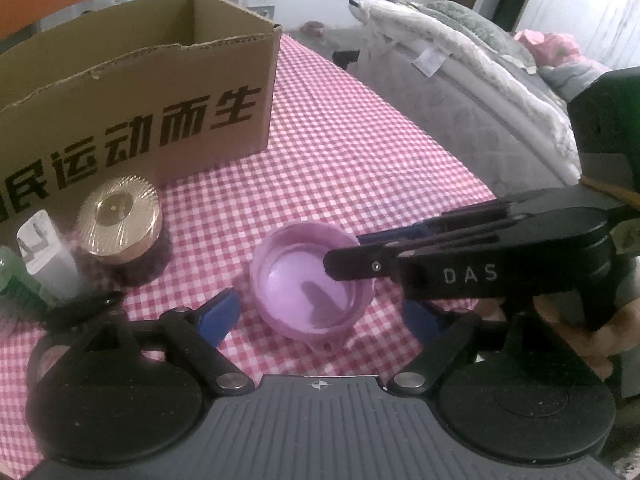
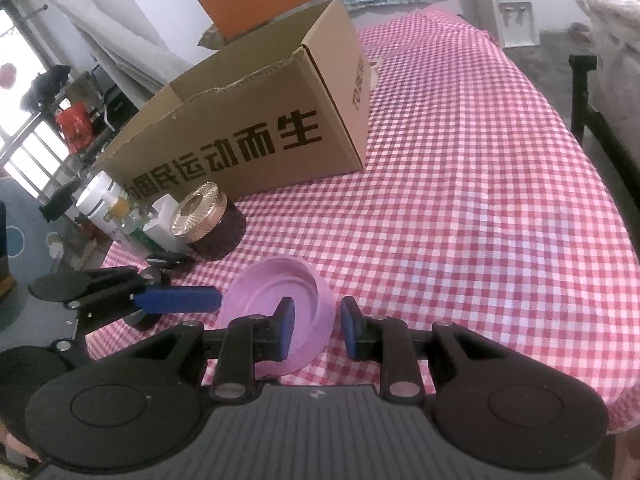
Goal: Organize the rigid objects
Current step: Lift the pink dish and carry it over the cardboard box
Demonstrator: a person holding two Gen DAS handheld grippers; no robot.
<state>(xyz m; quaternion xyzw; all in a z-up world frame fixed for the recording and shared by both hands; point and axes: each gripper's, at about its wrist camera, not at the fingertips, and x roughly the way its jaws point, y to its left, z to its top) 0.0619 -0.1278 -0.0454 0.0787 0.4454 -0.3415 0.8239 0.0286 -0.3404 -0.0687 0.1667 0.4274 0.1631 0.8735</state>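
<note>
A pink round lid (image 1: 308,288) lies hollow side up on the red-checked tablecloth (image 1: 360,140). My right gripper (image 2: 318,328) is shut on the pink lid (image 2: 276,284): one blue pad sits inside the hollow, the other outside the wall. In the left wrist view it reaches in from the right, and its black fingers (image 1: 352,266) cover the lid's right rim. My left gripper (image 1: 320,316) stands open with the lid between its blue pads, neither pressing on it. One of its fingers (image 2: 176,300) shows left of the lid in the right wrist view.
An open cardboard box (image 1: 140,92) stands behind the lid. Left of the lid are a dark jar with a gold top (image 1: 120,216), a white block (image 1: 44,256) and a green bottle (image 1: 16,280). Grey bedding (image 1: 460,80) lies beyond the table's right edge.
</note>
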